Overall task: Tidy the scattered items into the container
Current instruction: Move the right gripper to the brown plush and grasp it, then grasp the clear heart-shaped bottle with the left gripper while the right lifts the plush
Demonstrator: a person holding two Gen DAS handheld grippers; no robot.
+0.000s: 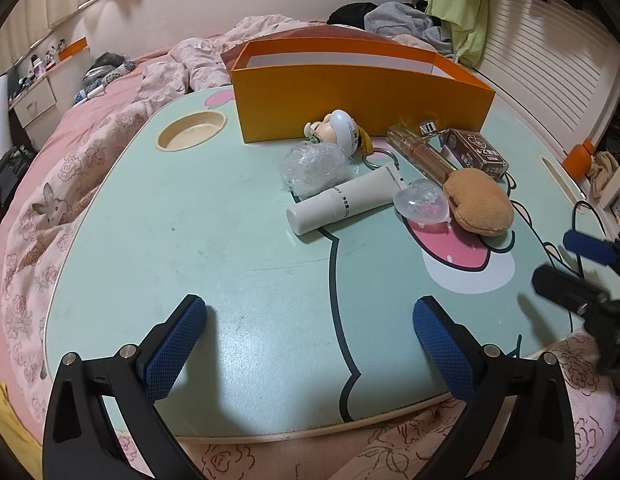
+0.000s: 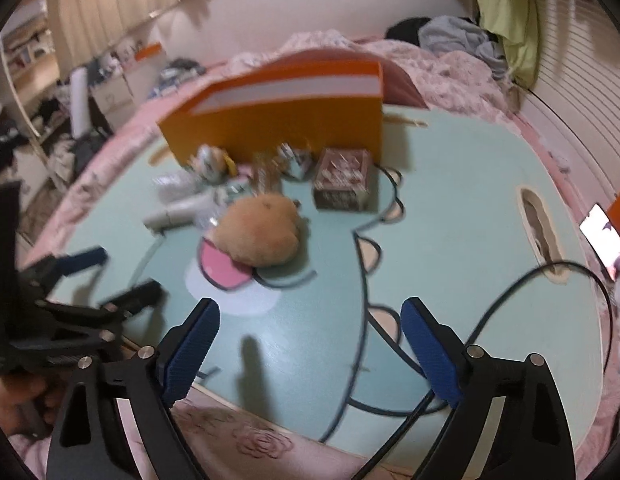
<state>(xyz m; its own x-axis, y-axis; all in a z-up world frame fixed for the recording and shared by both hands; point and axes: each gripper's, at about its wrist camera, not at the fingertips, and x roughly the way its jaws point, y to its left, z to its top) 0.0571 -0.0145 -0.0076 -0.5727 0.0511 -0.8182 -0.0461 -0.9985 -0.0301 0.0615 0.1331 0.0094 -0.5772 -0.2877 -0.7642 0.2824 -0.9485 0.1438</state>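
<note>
An orange box [image 1: 362,92] [image 2: 278,120] stands open-topped at the back of the mint table [image 1: 170,248]. In front of it lie a small figurine [image 1: 342,130], a crumpled clear bag [image 1: 314,164], a white tube [image 1: 346,202], an amber bottle [image 1: 418,146], a brown carton [image 1: 478,152] [image 2: 342,184], a clear heart-shaped piece [image 1: 422,202] and a tan plush [image 1: 480,208] [image 2: 258,236]. My left gripper [image 1: 310,312] hangs open over the bare near edge of the table. My right gripper [image 2: 310,308] is open too, short of the plush, with nothing between its fingers.
A round cup recess [image 1: 190,130] sits at the table's back left, a handle slot [image 2: 538,220] at its right edge. A black cable [image 2: 510,300] loops over the near right corner. A lit phone [image 2: 602,240] lies off to the right. Pink bedding [image 1: 50,208] surrounds the table.
</note>
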